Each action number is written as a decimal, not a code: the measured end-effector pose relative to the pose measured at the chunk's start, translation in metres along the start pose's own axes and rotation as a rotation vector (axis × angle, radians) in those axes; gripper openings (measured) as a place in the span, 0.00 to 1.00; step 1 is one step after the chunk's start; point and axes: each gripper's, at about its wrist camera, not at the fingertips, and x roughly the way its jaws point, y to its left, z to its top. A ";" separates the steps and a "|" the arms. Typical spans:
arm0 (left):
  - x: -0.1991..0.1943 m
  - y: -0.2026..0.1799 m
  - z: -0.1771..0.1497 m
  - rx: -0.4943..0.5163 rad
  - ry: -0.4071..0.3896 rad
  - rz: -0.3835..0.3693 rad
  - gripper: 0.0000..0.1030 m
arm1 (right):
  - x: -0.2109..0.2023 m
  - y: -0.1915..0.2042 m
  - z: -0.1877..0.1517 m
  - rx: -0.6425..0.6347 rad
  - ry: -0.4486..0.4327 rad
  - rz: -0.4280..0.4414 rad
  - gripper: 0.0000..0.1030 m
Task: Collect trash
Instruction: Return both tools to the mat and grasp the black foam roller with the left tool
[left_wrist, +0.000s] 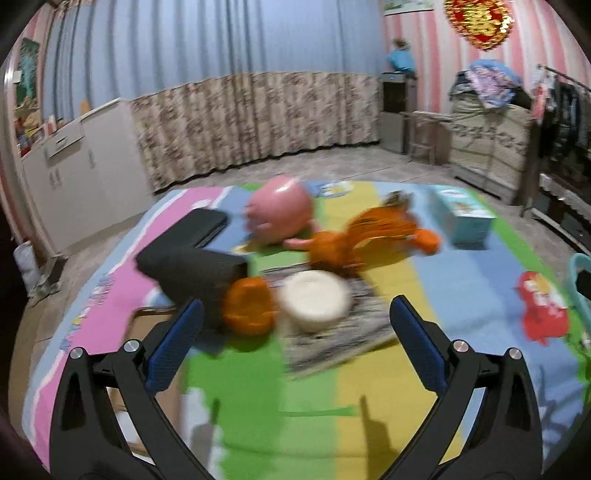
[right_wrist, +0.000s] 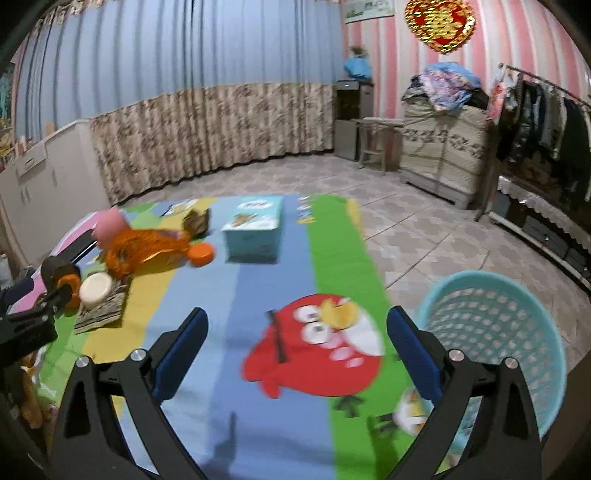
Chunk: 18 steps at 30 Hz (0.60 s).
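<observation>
My left gripper (left_wrist: 295, 321) is open and empty, just short of a white round lid (left_wrist: 316, 299) that lies on a patterned paper (left_wrist: 332, 332), with an orange lump (left_wrist: 249, 308) and a black box (left_wrist: 188, 266) to its left. Beyond lie an orange net bag (left_wrist: 365, 236), a pink ball toy (left_wrist: 279, 214) and a light blue carton (left_wrist: 461, 218). My right gripper (right_wrist: 297, 332) is open and empty above the striped mat (right_wrist: 266, 280), left of the teal mesh basket (right_wrist: 495, 332). The left gripper shows at the right wrist view's left edge (right_wrist: 33, 314).
The mat lies on a tiled floor (right_wrist: 424, 236). Curtains (left_wrist: 251, 118) hang behind. A white cabinet (left_wrist: 81, 170) stands at left. A covered piece of furniture with clothes (right_wrist: 443, 140) and a clothes rack (right_wrist: 546, 122) stand at right. A cardboard piece (left_wrist: 155, 332) lies under my left fingers.
</observation>
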 end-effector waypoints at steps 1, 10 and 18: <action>0.003 0.010 0.000 -0.007 0.006 0.013 0.95 | 0.004 0.009 -0.001 -0.001 0.009 0.017 0.93; 0.028 0.077 0.012 0.016 0.028 0.055 0.95 | 0.026 0.053 -0.008 -0.076 0.057 0.037 0.93; 0.066 0.093 0.026 0.025 0.084 -0.065 0.94 | 0.032 0.053 -0.009 -0.071 0.076 0.025 0.93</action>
